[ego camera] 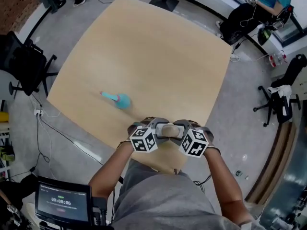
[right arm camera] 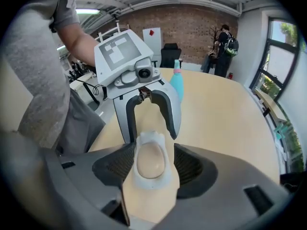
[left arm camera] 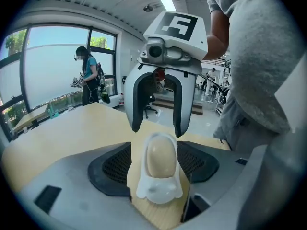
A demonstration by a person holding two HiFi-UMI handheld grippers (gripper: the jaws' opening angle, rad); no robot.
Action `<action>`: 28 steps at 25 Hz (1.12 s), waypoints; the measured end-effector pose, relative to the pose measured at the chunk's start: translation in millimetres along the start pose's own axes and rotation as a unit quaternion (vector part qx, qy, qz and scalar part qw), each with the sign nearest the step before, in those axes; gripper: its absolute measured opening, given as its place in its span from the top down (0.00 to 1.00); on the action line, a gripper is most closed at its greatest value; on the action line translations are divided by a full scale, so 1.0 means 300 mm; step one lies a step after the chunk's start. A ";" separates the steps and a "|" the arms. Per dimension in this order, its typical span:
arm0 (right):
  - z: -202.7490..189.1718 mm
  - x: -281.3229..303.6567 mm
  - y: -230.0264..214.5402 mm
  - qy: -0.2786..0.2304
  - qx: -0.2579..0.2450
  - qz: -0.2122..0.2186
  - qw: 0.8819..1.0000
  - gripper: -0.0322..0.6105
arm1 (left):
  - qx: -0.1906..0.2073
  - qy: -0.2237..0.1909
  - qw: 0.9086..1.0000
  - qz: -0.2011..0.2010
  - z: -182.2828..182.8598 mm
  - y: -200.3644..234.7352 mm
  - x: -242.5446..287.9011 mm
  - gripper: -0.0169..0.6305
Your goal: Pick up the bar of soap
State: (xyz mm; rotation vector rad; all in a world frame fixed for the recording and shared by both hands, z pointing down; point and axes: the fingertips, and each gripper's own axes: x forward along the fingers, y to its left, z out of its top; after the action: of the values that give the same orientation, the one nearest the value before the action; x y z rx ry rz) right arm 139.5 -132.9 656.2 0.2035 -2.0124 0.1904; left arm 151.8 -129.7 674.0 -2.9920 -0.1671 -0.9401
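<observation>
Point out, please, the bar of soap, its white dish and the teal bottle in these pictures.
bar of soap [right arm camera: 150, 159]: right gripper view, on its rounded beige top.
white dish [left arm camera: 158, 189]: left gripper view, on its near end.
teal bottle [ego camera: 123, 101]: head view, on its wide body.

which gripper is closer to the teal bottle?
Left. The left gripper is a short way right of the teal bottle; the right gripper is beyond it, farther right.

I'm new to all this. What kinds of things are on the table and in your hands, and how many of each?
2 grippers: left gripper, right gripper
1 bar of soap
1 white soap dish
1 teal bottle
Total: 5
</observation>
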 end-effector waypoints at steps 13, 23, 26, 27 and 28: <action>-0.150 0.119 0.041 0.093 -0.034 0.020 0.995 0.58 | 0.027 0.047 0.998 -0.045 -0.054 -0.072 0.118 0.55; -0.140 0.103 0.042 0.094 -0.038 0.004 0.995 0.58 | 0.022 0.045 0.997 -0.061 -0.065 -0.089 0.156 0.55; -0.129 0.109 0.044 0.090 -0.039 0.003 0.995 0.58 | 0.018 0.032 0.998 -0.058 -0.072 -0.090 0.144 0.55; -0.124 0.111 0.046 0.089 -0.039 0.003 0.995 0.58 | 0.016 0.030 0.998 -0.057 -0.075 -0.089 0.138 0.55; -0.119 0.112 0.048 0.087 -0.039 0.003 0.995 0.57 | 0.014 0.029 0.998 -0.057 -0.078 -0.089 0.133 0.55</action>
State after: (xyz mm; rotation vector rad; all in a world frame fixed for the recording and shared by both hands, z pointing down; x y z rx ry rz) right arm 153.1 -113.0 701.4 0.1261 -1.8439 0.1285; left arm 168.4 -99.8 715.2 -2.9529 -0.3515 -1.0227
